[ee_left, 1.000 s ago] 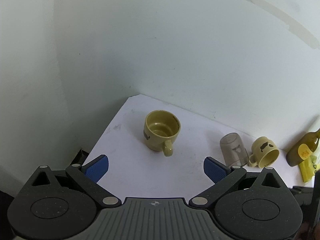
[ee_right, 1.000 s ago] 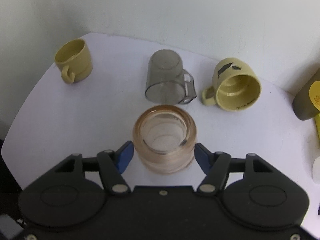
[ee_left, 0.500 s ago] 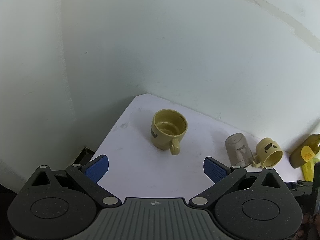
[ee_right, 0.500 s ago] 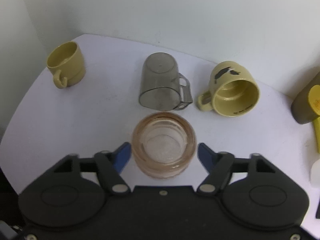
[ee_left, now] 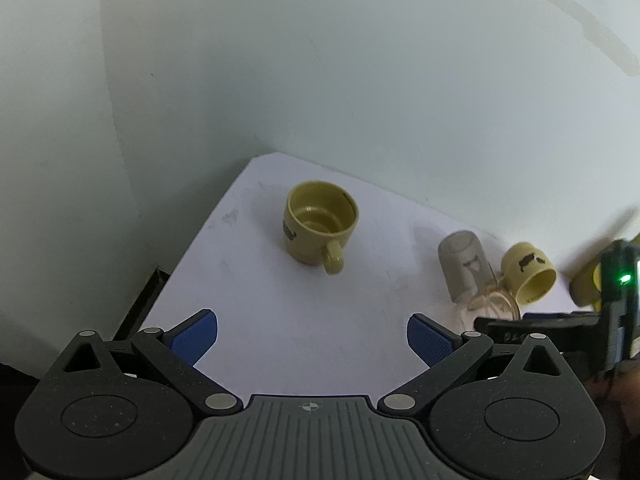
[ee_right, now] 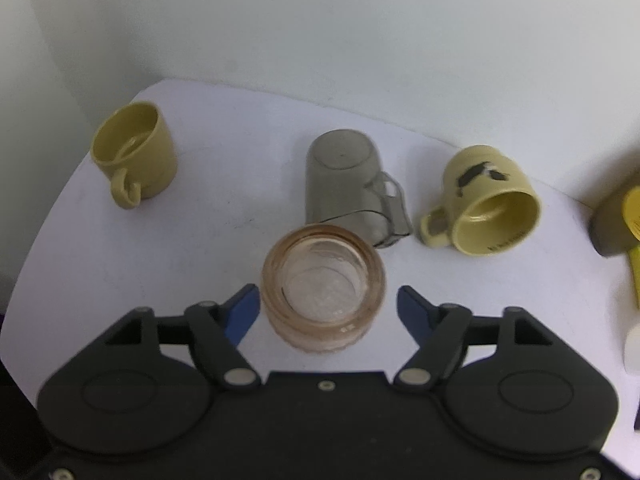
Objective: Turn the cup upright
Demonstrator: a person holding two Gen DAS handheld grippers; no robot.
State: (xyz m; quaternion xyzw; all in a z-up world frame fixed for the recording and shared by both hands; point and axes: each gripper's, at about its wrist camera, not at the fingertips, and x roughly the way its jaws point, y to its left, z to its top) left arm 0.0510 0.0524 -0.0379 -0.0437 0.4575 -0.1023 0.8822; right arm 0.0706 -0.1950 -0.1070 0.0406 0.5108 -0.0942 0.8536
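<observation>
The right gripper [ee_right: 324,300] stands spread around the upright pink glass cup [ee_right: 323,286] on the counter [ee_right: 224,248], apparently touching nothing, so the cup looks released mouth-up, while the left gripper [ee_left: 312,332] hangs open and empty.

Both wrist views look down on the white table [ee_left: 304,320], sharing its cups.

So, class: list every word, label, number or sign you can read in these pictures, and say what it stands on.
Nothing reads clearly.
Tipped yellow mug: dark print inside its rim, too blurred to read; a black picture on its side, not text.
Upright yellow mug: dark mark, illegible.
Yellow label at the right edge: unreadable.
</observation>
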